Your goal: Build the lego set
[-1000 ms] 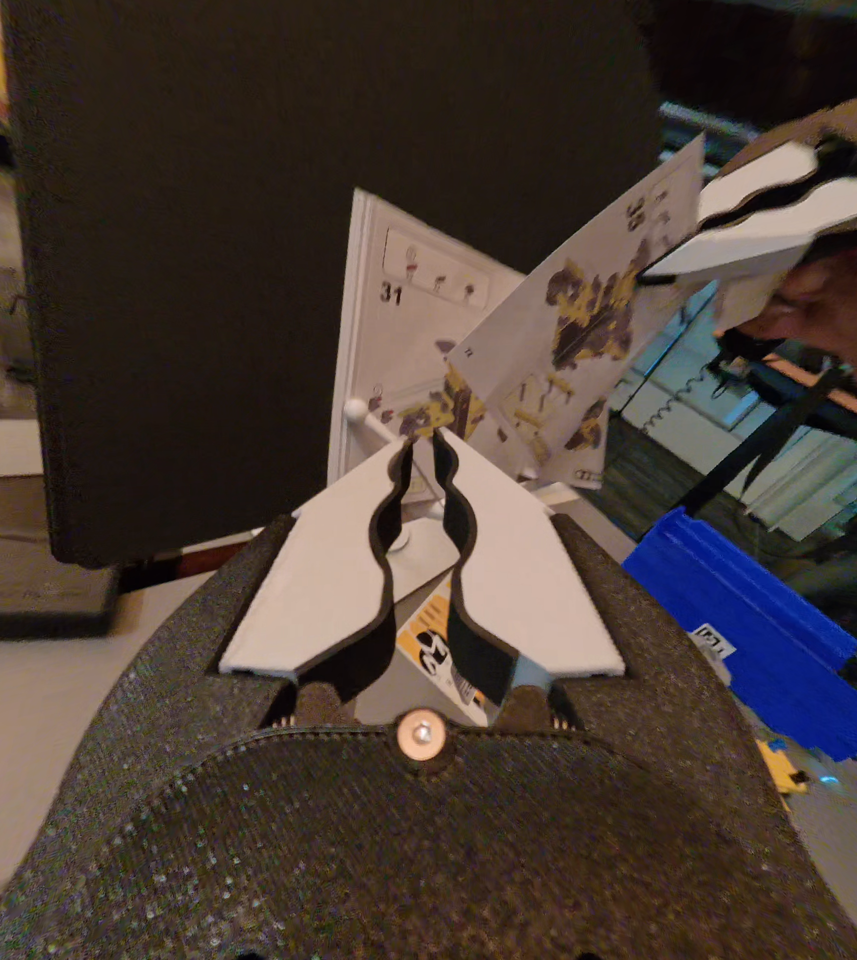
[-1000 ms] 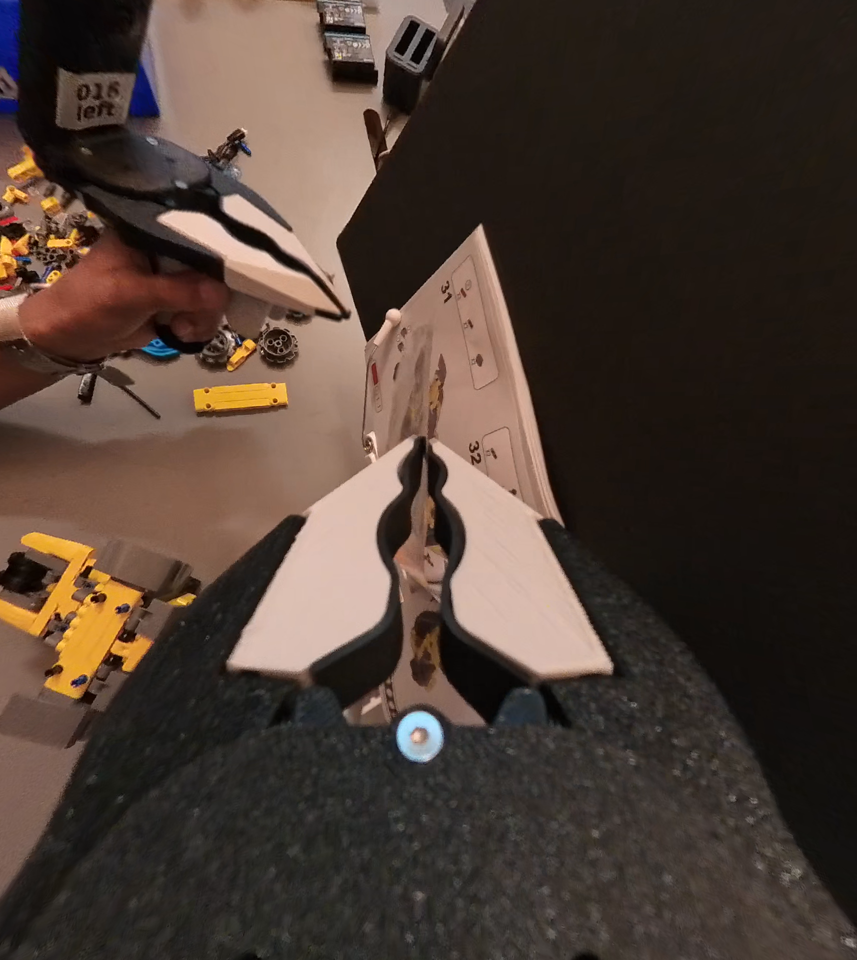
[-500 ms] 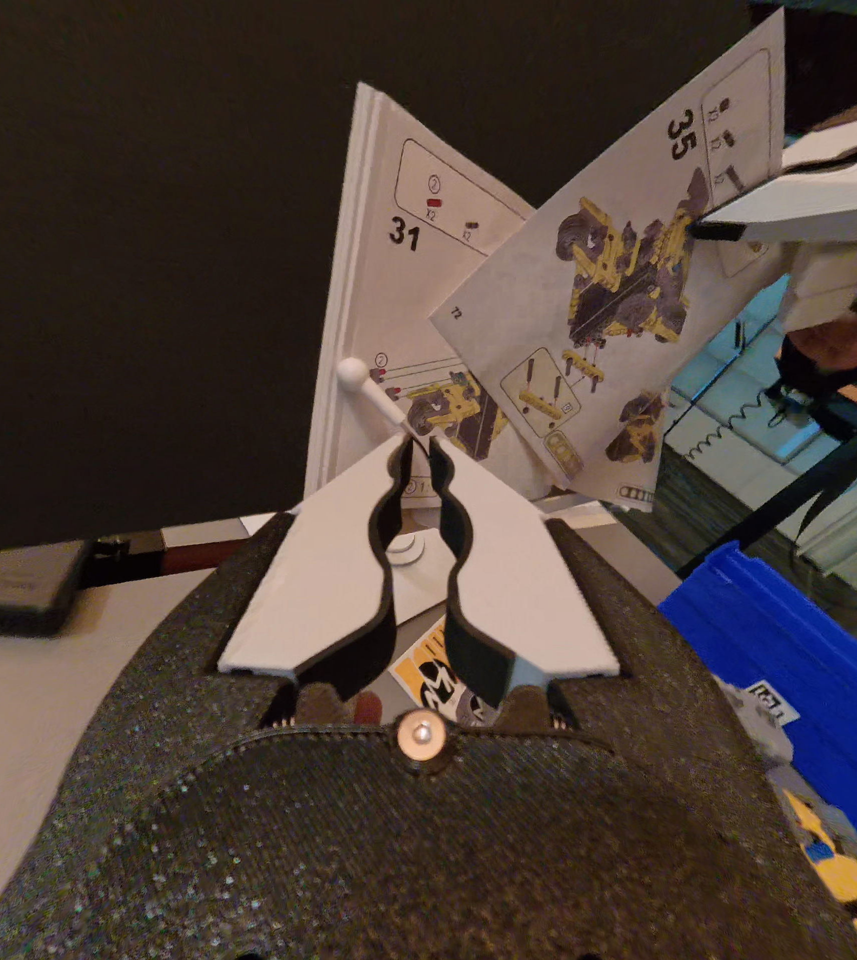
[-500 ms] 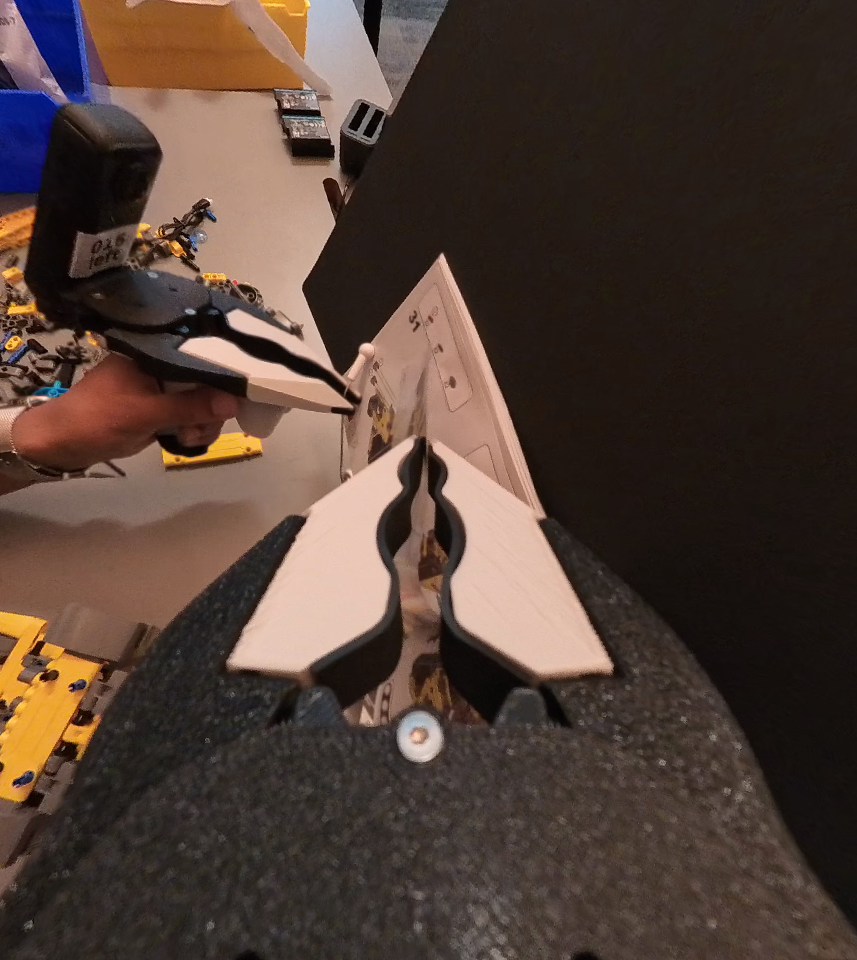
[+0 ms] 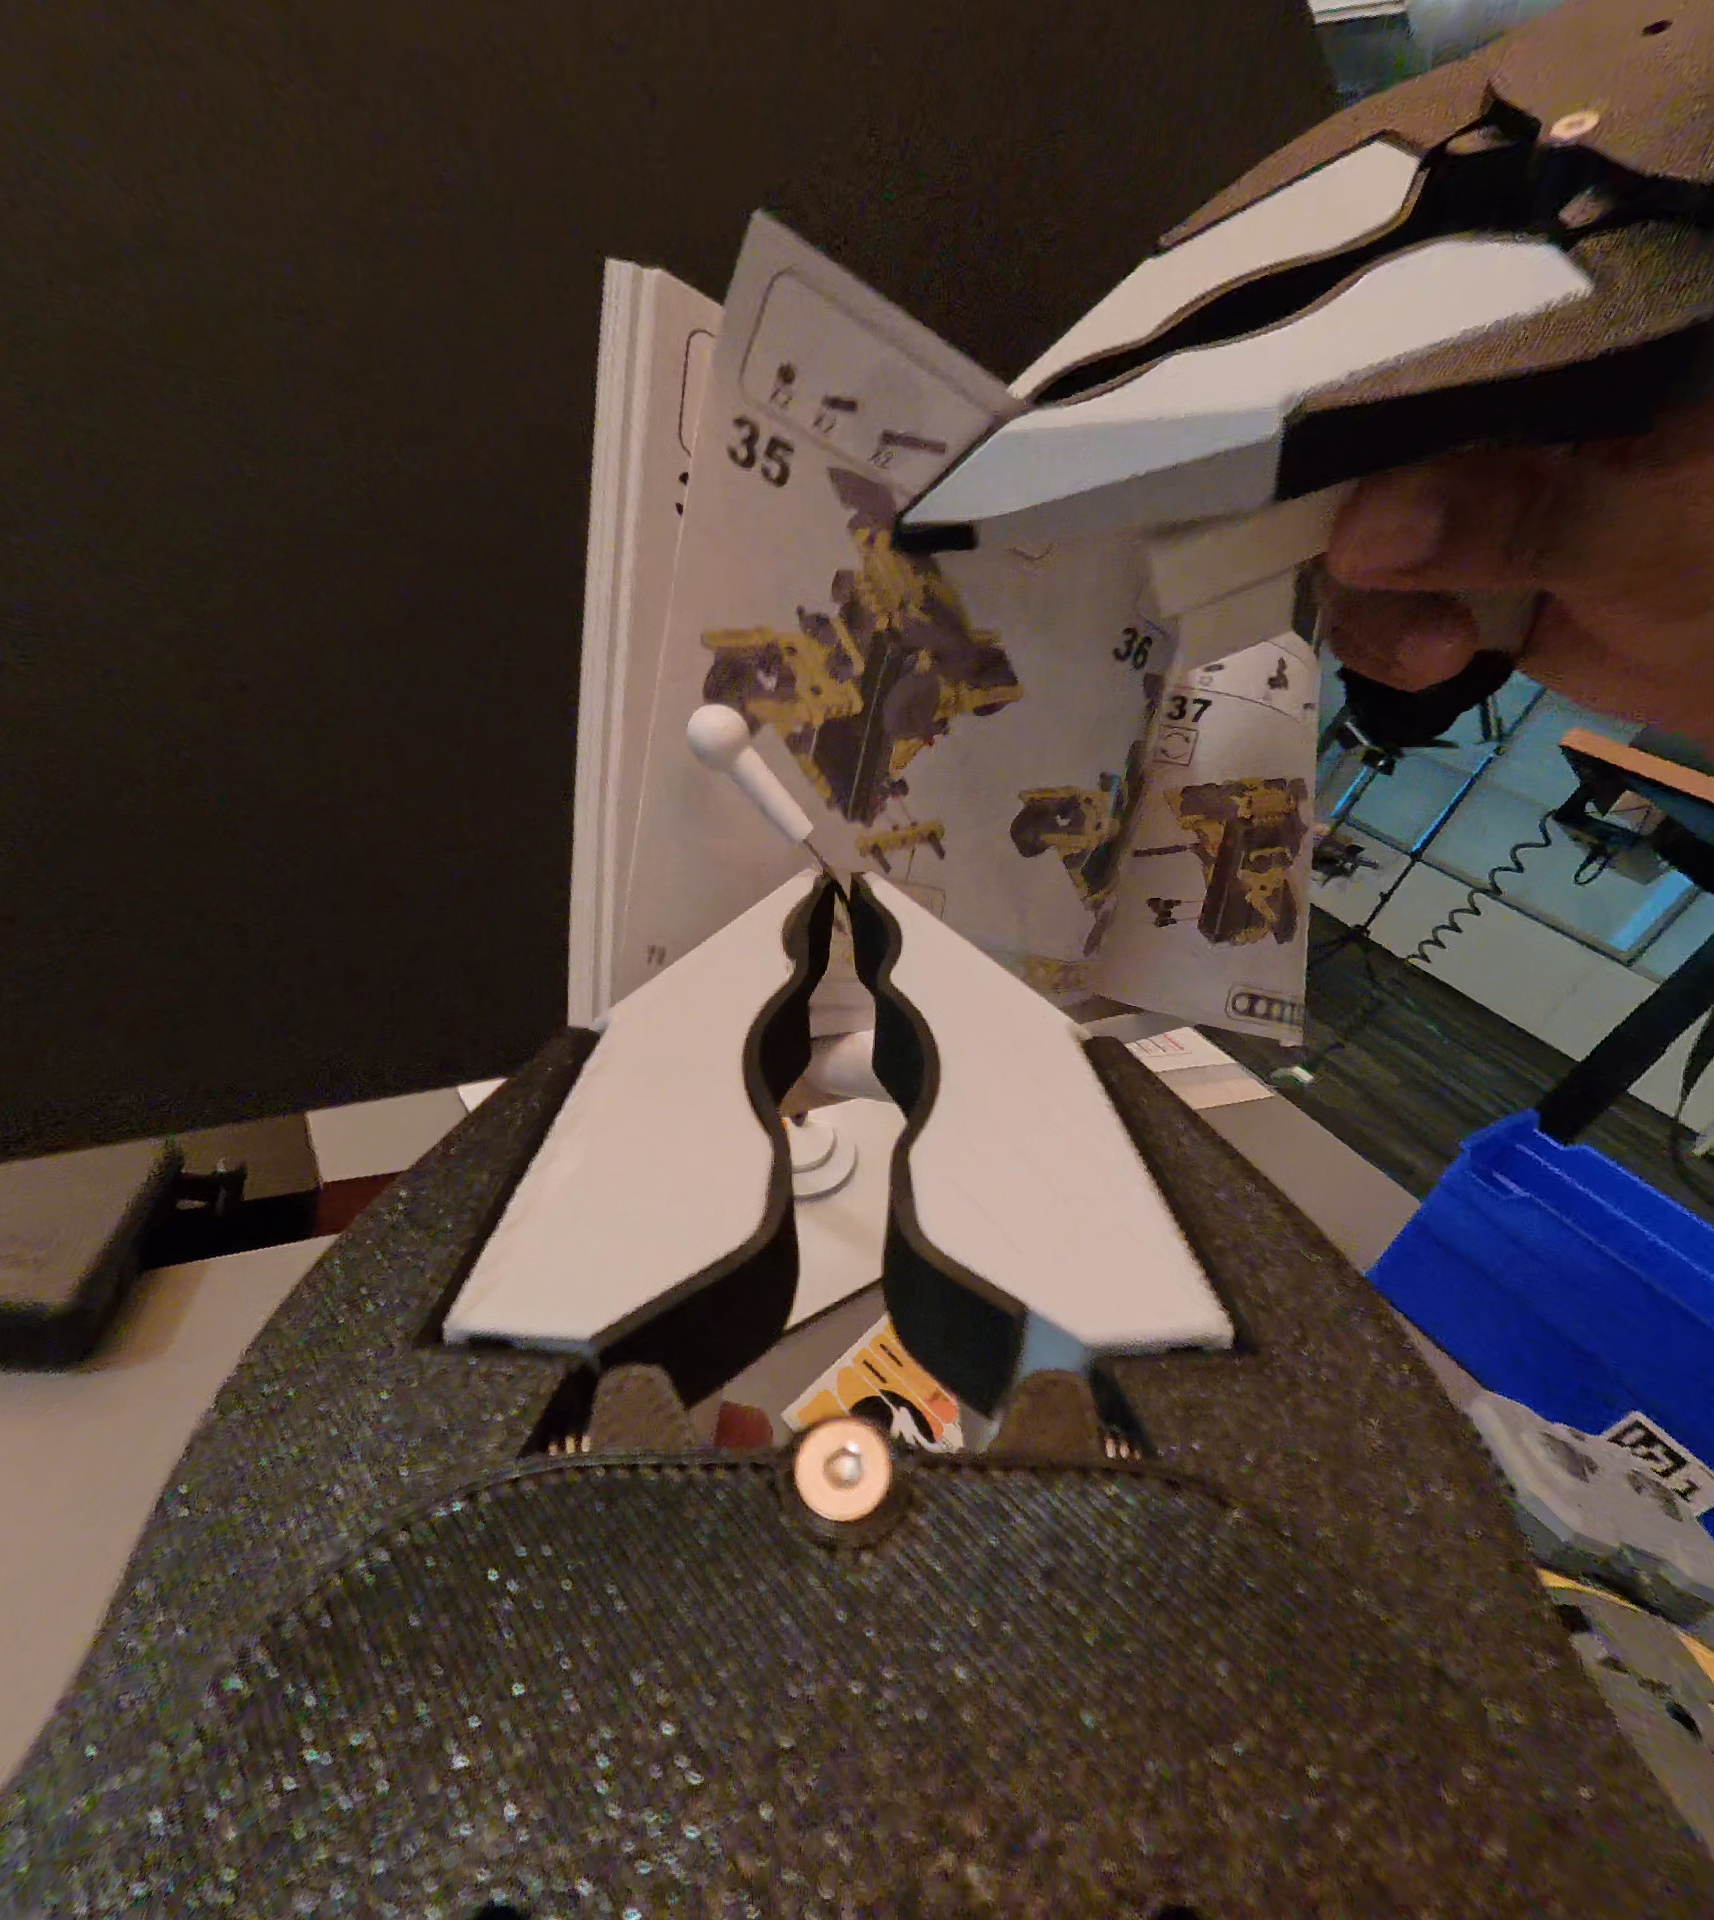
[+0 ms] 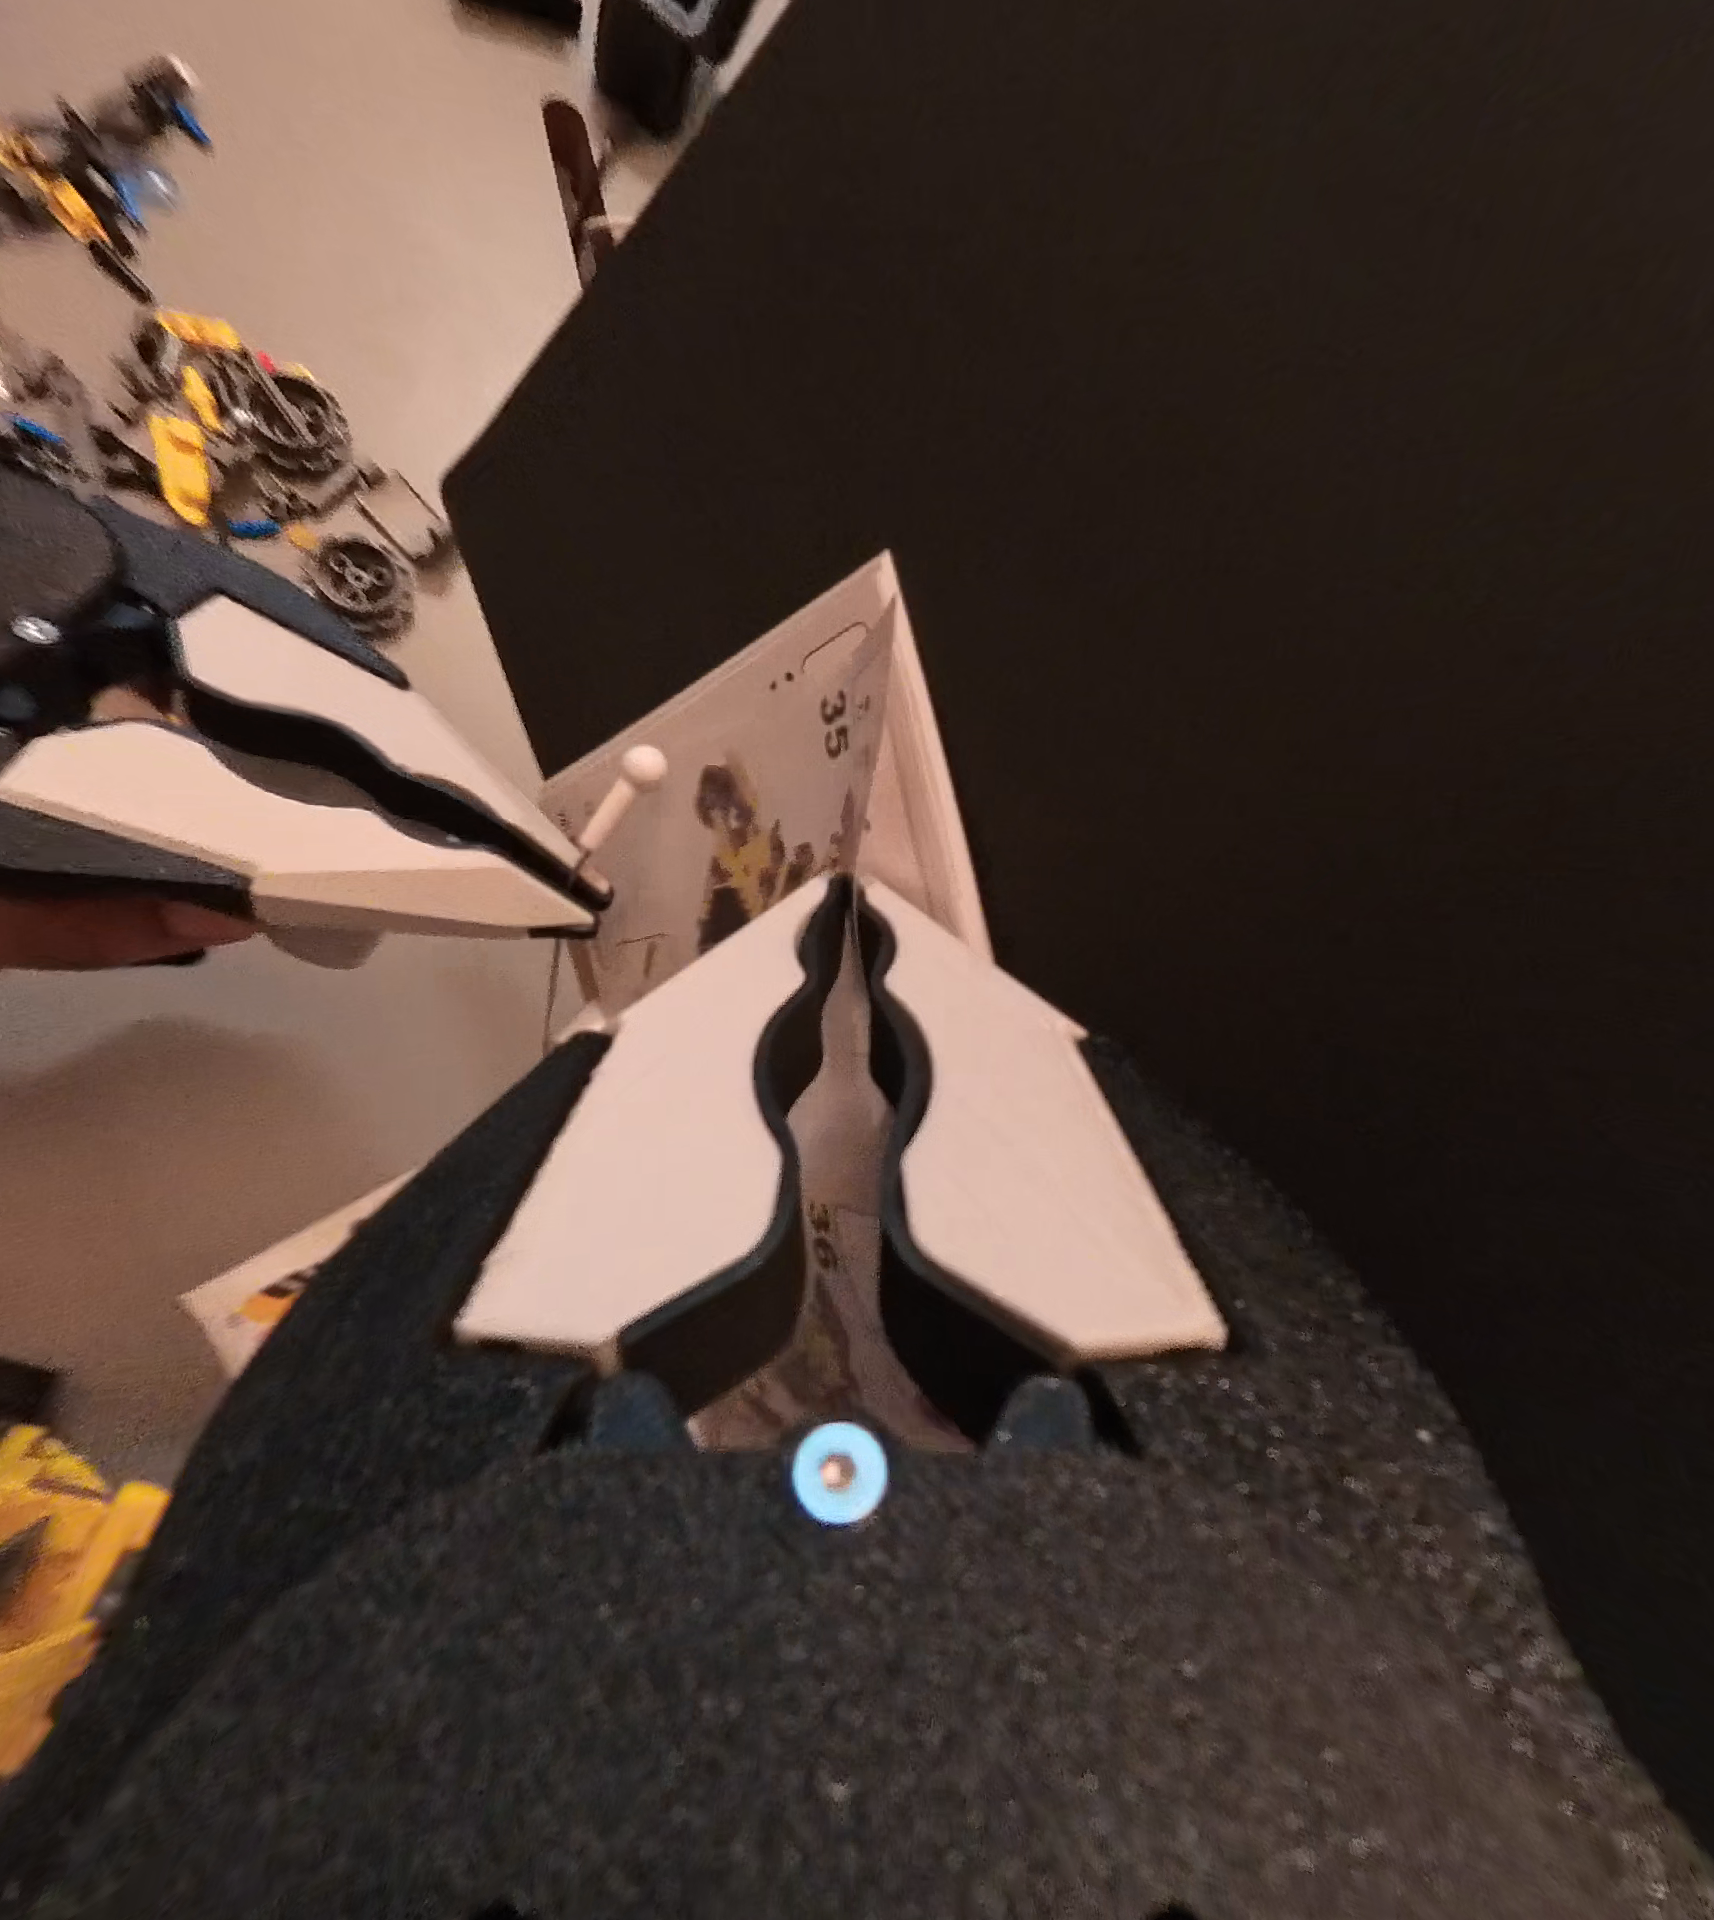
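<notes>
Right now the right gripper [image 6: 842,894] is pinching a turned page [image 5: 936,748] of the instruction booklet [image 5: 645,520] propped against the black board [image 5: 313,416], while the left gripper [image 5: 837,894], tips pressed nearly together, sits at the white peg's [image 5: 744,774] foot, touching the page's lower corner.

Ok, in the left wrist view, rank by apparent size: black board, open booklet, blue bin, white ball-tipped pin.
1. Black board
2. Open booklet
3. Blue bin, cropped and nearer the camera, so unsure against the booklet
4. White ball-tipped pin
</notes>
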Action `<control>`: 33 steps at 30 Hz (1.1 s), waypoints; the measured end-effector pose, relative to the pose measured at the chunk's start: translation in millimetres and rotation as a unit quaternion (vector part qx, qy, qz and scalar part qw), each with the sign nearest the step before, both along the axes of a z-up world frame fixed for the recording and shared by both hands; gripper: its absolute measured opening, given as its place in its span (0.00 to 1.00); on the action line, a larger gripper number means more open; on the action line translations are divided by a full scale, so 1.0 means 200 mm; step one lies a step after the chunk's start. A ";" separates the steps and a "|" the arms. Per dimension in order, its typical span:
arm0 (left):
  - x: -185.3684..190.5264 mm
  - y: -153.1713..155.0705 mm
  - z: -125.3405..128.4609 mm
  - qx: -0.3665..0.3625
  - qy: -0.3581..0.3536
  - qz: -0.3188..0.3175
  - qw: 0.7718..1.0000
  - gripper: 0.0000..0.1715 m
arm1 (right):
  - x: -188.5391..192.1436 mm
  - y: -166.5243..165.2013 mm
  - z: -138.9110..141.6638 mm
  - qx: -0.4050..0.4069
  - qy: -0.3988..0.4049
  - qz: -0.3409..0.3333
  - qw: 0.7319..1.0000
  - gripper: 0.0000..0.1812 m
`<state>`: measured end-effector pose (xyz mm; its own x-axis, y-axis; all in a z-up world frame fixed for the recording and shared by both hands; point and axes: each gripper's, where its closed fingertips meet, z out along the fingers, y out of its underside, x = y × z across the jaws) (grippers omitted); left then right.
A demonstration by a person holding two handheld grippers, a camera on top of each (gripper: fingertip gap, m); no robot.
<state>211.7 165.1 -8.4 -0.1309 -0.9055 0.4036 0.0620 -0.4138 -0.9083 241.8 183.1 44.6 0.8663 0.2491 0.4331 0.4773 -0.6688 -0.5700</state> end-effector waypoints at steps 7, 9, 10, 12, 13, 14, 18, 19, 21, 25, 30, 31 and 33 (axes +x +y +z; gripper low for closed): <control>0.01 0.01 -0.01 -0.026 0.008 -0.022 0.999 0.00 | -0.07 0.04 0.00 0.026 0.022 0.023 0.999 0.05; 0.01 0.00 -0.01 -0.021 0.011 -0.020 1.000 0.00 | -0.10 0.03 0.03 0.036 0.029 0.023 0.999 0.09; 0.01 0.01 -0.01 -0.020 0.011 -0.020 1.000 0.00 | -0.10 0.02 0.05 0.049 0.026 0.019 0.998 0.13; 0.01 0.00 -0.01 -0.021 0.013 -0.023 0.999 0.00 | -0.11 0.00 0.14 0.107 0.007 0.012 0.994 0.19; 0.01 0.00 -0.01 -0.022 0.013 -0.023 0.999 0.00 | -0.11 -0.03 0.21 0.151 -0.011 0.008 0.988 0.20; 0.01 0.00 -0.01 -0.023 0.013 -0.024 0.999 0.00 | -0.12 -0.08 0.27 0.198 -0.032 0.005 0.980 0.20; 0.01 0.01 -0.01 -0.032 0.008 -0.029 0.999 0.00 | -0.14 -0.34 0.35 0.311 -0.085 -0.018 0.946 0.00; 0.01 0.01 -0.01 -0.032 0.008 -0.030 0.999 0.00 | -0.10 -0.39 0.26 0.283 -0.086 -0.042 0.954 0.00; 0.01 0.01 -0.01 -0.032 0.006 -0.029 0.999 0.00 | 0.02 -0.47 0.03 0.209 -0.094 -0.097 0.969 0.00; 0.01 0.00 -0.01 -0.027 0.000 -0.025 0.999 0.00 | 0.17 -0.45 -0.14 0.180 -0.119 -0.140 0.966 0.00; 0.00 -0.01 0.00 -0.012 0.003 -0.029 0.999 0.00 | 0.18 -0.33 -0.15 0.184 -0.114 -0.148 0.965 0.00; 0.00 -0.01 0.00 -0.007 0.005 -0.026 1.000 0.00 | 0.18 -0.32 -0.15 0.184 -0.116 -0.148 0.965 0.00; 0.00 0.00 -0.01 -0.009 0.008 -0.024 1.000 0.00 | 0.18 -0.32 -0.15 0.190 -0.119 -0.145 0.964 0.00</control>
